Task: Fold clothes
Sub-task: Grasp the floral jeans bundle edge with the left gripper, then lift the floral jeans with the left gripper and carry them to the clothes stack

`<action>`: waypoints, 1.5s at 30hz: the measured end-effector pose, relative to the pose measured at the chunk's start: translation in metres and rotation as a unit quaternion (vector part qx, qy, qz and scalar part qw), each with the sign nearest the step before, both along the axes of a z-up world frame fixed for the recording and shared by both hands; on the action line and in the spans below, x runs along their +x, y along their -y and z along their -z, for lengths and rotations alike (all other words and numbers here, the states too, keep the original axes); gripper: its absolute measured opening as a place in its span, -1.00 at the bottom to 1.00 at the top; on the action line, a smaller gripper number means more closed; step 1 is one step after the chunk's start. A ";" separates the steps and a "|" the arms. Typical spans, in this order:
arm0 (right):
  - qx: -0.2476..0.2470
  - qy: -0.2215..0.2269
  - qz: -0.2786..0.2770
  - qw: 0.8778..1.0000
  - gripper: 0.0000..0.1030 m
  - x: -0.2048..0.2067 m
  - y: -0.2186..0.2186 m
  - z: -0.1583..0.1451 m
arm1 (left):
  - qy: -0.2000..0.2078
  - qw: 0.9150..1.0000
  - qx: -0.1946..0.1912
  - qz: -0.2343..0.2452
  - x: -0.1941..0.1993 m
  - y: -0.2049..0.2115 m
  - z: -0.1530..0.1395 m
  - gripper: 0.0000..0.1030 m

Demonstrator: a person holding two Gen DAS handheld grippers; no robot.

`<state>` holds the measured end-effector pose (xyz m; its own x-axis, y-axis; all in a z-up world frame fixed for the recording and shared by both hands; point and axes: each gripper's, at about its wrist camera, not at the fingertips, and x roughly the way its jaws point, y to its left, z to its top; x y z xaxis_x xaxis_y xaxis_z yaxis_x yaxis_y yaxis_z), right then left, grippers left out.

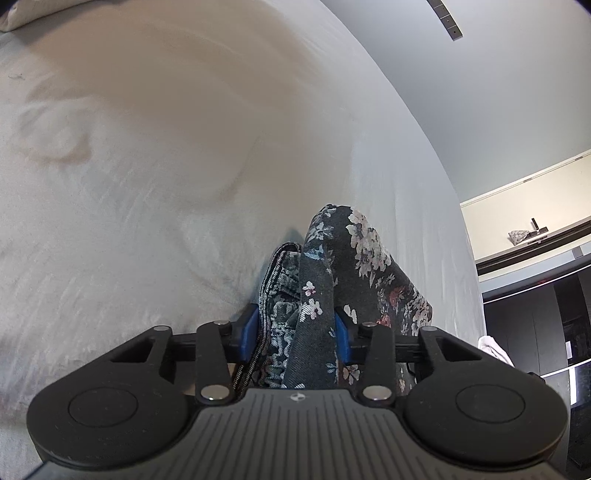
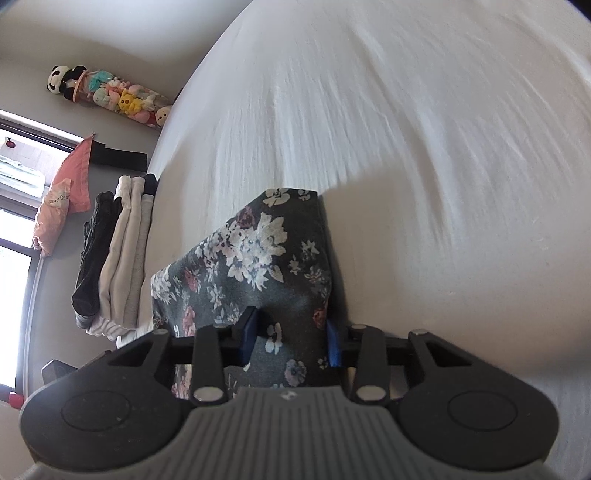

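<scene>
A dark floral garment (image 1: 354, 258) rises in a bunched fold above the white bed sheet (image 1: 147, 184). In the left wrist view, my left gripper (image 1: 296, 332) is shut on it, and cloth with a striped hem fills the gap between the blue pads (image 1: 248, 334). In the right wrist view the same floral garment (image 2: 258, 251) hangs over the sheet (image 2: 406, 147) and casts a shadow to its right. My right gripper (image 2: 291, 339) is shut on another part of it, with its blue pads (image 2: 332, 349) pressing the fabric. The rest of the garment is hidden below the grippers.
A stack of folded clothes (image 2: 118, 251) lies at the bed's left edge in the right wrist view. Plush toys (image 2: 110, 92) and a pink pillow (image 2: 66, 195) sit by the window. A pillow (image 1: 22, 18), dark cabinets (image 1: 535, 325) and a white cloth (image 1: 493, 347) border the bed.
</scene>
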<state>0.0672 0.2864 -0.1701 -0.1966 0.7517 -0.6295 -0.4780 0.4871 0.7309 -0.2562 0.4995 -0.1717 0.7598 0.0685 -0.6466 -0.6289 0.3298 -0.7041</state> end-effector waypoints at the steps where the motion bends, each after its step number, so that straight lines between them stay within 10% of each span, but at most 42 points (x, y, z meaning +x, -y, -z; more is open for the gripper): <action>1: 0.001 0.003 0.000 1.000 -0.32 -0.001 0.000 -0.001 | -0.002 1.000 0.003 -0.001 0.000 0.001 -0.001 -0.13; 28: 0.028 0.131 0.007 0.991 -0.68 -0.057 0.035 -0.097 | 0.051 0.996 0.074 -0.028 -0.023 0.018 -0.053 -0.43; 45: 0.087 0.161 -0.050 0.982 -0.68 -0.121 -0.001 -0.151 | 0.097 0.976 0.146 -0.126 -0.114 0.026 -0.097 -0.45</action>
